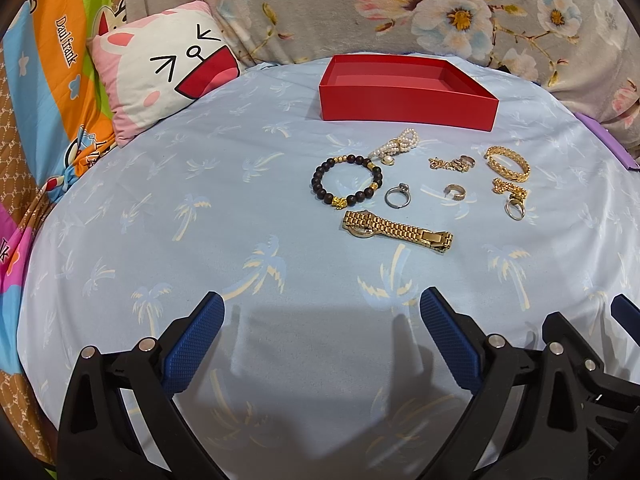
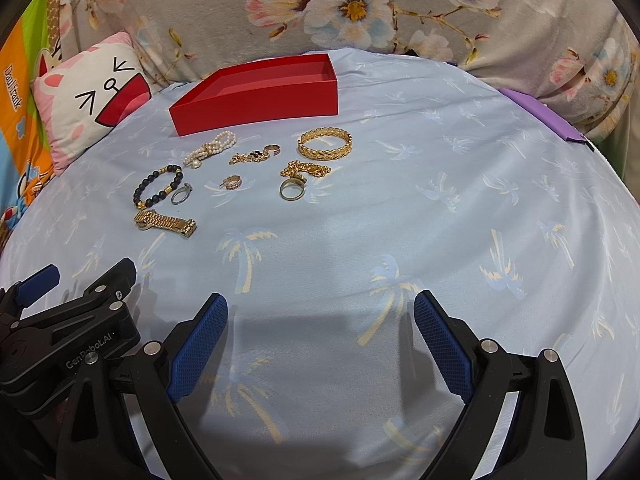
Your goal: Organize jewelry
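Both claws gape wide with nothing held: the left claw point(image 1: 322, 320) and right claw point(image 2: 320, 320) at the lower edge of each frame. Beyond them on the blue bedsheet point(image 1: 160, 220) lie one gold watch point(image 1: 396, 232), one dark bead bracelet point(image 1: 347, 182), one silver ring point(image 1: 398, 196), one pearl strand point(image 1: 396, 144) and one gold bangle point(image 1: 507, 164). Farthest, upper centre, sits one empty red box point(image 1: 408, 92).

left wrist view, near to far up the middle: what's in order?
Left claw → gold watch → silver ring → pearl bracelet → red box → floral blanket.
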